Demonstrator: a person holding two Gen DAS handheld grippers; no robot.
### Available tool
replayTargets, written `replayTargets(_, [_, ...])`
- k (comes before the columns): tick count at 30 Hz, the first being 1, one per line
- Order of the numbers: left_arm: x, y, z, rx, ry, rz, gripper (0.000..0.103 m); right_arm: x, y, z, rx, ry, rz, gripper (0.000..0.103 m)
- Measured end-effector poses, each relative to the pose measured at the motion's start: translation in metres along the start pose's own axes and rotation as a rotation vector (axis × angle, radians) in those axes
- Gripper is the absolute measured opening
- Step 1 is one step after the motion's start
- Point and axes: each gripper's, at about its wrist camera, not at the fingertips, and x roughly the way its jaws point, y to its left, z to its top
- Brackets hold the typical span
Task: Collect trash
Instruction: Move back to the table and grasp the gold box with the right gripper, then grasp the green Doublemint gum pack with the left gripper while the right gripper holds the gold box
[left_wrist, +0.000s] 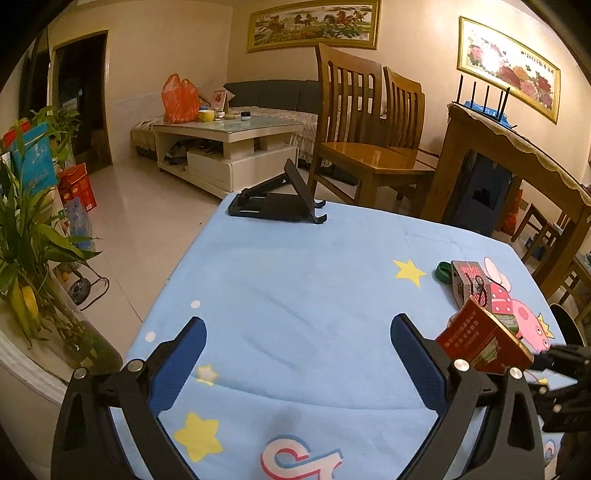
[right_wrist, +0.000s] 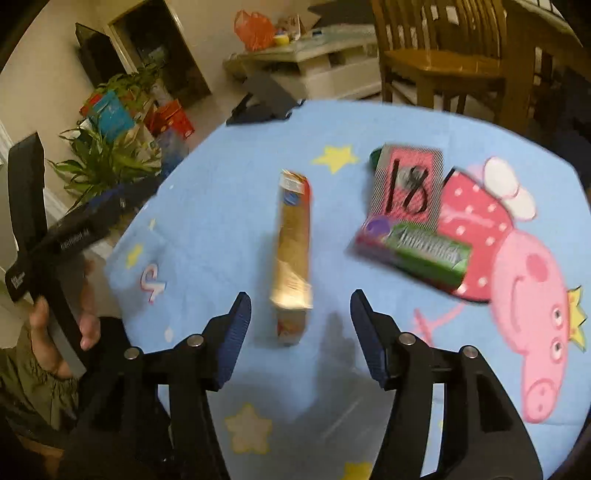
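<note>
A light blue cloth (left_wrist: 295, 288) with yellow stars and a pink cartoon pig covers the table, and the trash lies on its right half. At the far edge of the cloth stands a black folding stand (left_wrist: 275, 203), well apart from everything else. The left gripper (left_wrist: 297, 354) hangs over the near left part of the cloth with its blue-padded tongs spread wide, nothing between them and nothing touching them. The right gripper (right_wrist: 300, 332) also has its tongs spread, and the near end of a long gold and red carton (right_wrist: 293, 251) lies on the cloth in the gap between the tips; the blurred picture leaves it unclear whether either pad touches it. To the right of that carton is a red and green box (right_wrist: 413, 251), lying tilted across the pig print, and just beyond it a pink and grey patterned box (right_wrist: 408, 184) marked in black. A small green cap (left_wrist: 443, 272) lies on the cloth just beside the far left corner of the patterned box.
</note>
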Motion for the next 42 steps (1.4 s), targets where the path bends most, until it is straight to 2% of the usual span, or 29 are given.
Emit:
replayTargets(3, [0.0, -0.006, -0.001, 0.019, 0.0, 0.007, 0.096, 0.005, 0.004, 0.007, -0.016, 0.003, -0.026, 0.053])
replayTargets(5, [0.0, -0.009, -0.002, 0.033, -0.002, 0.012, 0.096, 0.009, 0.006, 0.011, -0.019, -0.002, -0.022, 0.031])
replayTargets(6, [-0.001, -0.01, -0.002, 0.039, -0.003, 0.015, 0.096, 0.009, 0.008, 0.012, -0.024, -0.006, -0.032, 0.023])
replayTargets(8, [-0.002, -0.009, -0.002, 0.045, -0.006, 0.021, 0.096, 0.005, 0.01, 0.012, -0.026, -0.026, -0.027, 0.018])
replayTargets(10, [-0.001, -0.005, -0.002, 0.038, -0.001, 0.021, 0.096, -0.001, 0.012, 0.01, -0.024, -0.033, 0.005, 0.017])
replayTargets(14, [0.001, -0.004, -0.001, 0.026, 0.003, 0.019, 0.096, -0.017, 0.008, 0.001, -0.011, -0.068, 0.002, 0.014])
replayTargets(16, [0.002, -0.012, -0.002, 0.051, 0.007, 0.008, 0.096, -0.034, -0.007, -0.003, 0.034, -0.108, 0.006, 0.014])
replayTargets(19, [0.002, -0.031, -0.005, 0.105, 0.019, -0.02, 0.096, -0.067, -0.049, -0.017, 0.148, -0.175, 0.0, 0.014])
replayTargets(24, [0.012, -0.091, -0.012, 0.182, 0.088, -0.149, 0.096, -0.108, -0.137, -0.061, 0.377, -0.273, -0.005, 0.014])
replayTargets(28, [0.028, -0.158, -0.012, 0.336, 0.095, -0.224, 0.096, -0.137, -0.174, -0.086, 0.472, -0.365, 0.029, 0.014])
replayTargets(29, [0.032, -0.171, -0.013, 0.381, 0.093, -0.228, 0.096, -0.146, -0.178, -0.089, 0.472, -0.387, 0.027, 0.014])
replayTargets(31, [0.046, -0.2, -0.013, 0.452, 0.112, -0.177, 0.096, -0.155, -0.183, -0.093, 0.484, -0.408, 0.028, 0.014])
replayTargets(32, [0.051, -0.206, -0.013, 0.43, 0.142, -0.187, 0.096, -0.158, -0.187, -0.098, 0.497, -0.416, 0.038, 0.014])
replayTargets(34, [0.058, -0.217, -0.01, 0.341, 0.19, -0.258, 0.096, -0.162, -0.192, -0.101, 0.51, -0.423, 0.057, 0.014])
replayTargets(38, [0.065, -0.241, -0.013, 0.313, 0.177, -0.201, 0.096, -0.172, -0.194, -0.098, 0.489, -0.44, 0.083, 0.014])
replayTargets(41, [0.076, -0.25, -0.016, 0.283, 0.202, -0.167, 0.096, -0.173, -0.192, -0.097, 0.485, -0.44, 0.094, 0.014])
replayTargets(42, [0.081, -0.25, -0.015, 0.27, 0.213, -0.149, 0.093, -0.174, -0.193, -0.097, 0.486, -0.441, 0.094, 0.014])
